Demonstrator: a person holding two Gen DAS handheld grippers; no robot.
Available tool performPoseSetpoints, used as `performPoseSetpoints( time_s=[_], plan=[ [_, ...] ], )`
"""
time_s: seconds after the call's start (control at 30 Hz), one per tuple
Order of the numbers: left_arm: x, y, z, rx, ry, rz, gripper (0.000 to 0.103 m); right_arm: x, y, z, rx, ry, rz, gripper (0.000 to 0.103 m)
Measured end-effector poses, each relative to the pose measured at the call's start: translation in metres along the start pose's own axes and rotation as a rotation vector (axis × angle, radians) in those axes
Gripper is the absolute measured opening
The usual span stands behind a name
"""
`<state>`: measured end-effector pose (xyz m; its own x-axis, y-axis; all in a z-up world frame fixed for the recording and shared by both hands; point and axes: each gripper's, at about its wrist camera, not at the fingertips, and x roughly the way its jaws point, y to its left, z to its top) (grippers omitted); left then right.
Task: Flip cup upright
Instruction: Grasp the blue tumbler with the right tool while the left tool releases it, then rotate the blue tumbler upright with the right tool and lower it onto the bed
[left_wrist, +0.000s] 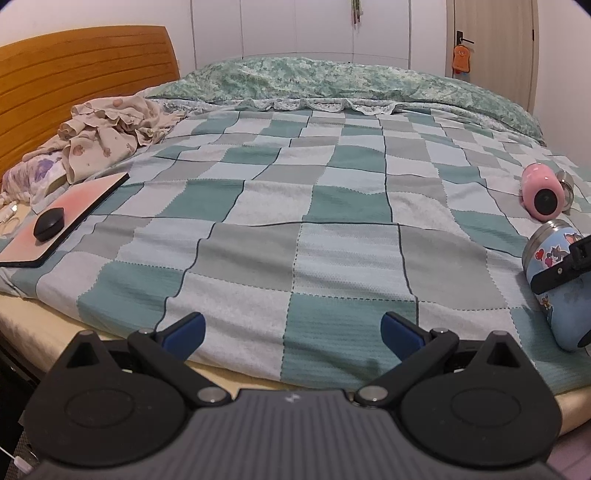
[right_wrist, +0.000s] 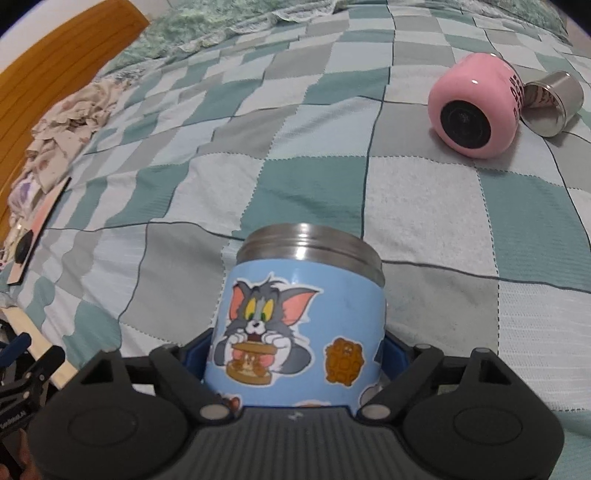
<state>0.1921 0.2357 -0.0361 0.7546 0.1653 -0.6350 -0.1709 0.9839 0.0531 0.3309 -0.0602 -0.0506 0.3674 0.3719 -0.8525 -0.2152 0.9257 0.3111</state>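
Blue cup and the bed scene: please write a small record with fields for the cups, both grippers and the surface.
held cup: blue cup, cartoon stickers, steel rim pointing away from camera
right gripper: shut on blue cup
left gripper: open, holding nothing
other cup: pink cup, lying on its side
beside it: steel cup, also on its side, touching the pink cup
surface: checkered blanket on bed

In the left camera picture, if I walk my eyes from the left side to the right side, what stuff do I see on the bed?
Black mouse on a pink laptop → crumpled clothes → open left gripper → pink cup on its side → blue cartoon cup, with the right gripper shut on it.
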Motion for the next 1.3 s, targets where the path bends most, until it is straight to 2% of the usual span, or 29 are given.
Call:
performPoseSetpoints(
  time_s=[0.17,0.3,0.43,0.63,0.8,0.9,1.03,1.07,1.17,1.3],
  plan=[
    [-0.006,-0.001,-0.001,-0.008,-0.01,-0.007,0.103,-0.009,0.0,-0.005,-0.042,-0.051,0.034,0.087],
    [-0.012,-0.002,-0.001,-0.017,-0.014,-0.013,0.103,-0.02,0.006,-0.015,-0.114,-0.135,0.056,0.086],
    [-0.021,0.0,0.001,-0.029,-0.031,-0.012,0.103,-0.037,0.021,-0.024,-0.219,-0.274,0.094,0.085],
    [-0.027,0.009,0.002,-0.08,-0.045,0.006,0.103,-0.053,0.072,-0.037,-0.434,-0.494,0.146,0.084],
    [-0.03,0.017,-0.003,-0.111,-0.044,0.024,0.103,-0.04,0.11,-0.044,-0.546,-0.618,0.116,0.084],
    [-0.032,0.022,-0.008,-0.125,-0.044,0.04,0.103,-0.019,0.123,-0.052,-0.589,-0.644,0.067,0.084],
    [-0.035,0.027,-0.013,-0.14,-0.051,0.05,0.103,0.015,0.124,-0.06,-0.616,-0.614,0.016,0.084],
    [-0.035,0.027,-0.013,-0.141,-0.053,0.051,0.103,0.016,0.125,-0.066,-0.646,-0.657,0.014,0.084],
    [-0.037,0.027,-0.013,-0.141,-0.058,0.051,0.103,0.018,0.133,-0.071,-0.679,-0.66,-0.013,0.084],
    [-0.039,0.026,-0.013,-0.144,-0.065,0.049,0.103,0.018,0.131,-0.067,-0.667,-0.647,-0.007,0.084]
  ],
)
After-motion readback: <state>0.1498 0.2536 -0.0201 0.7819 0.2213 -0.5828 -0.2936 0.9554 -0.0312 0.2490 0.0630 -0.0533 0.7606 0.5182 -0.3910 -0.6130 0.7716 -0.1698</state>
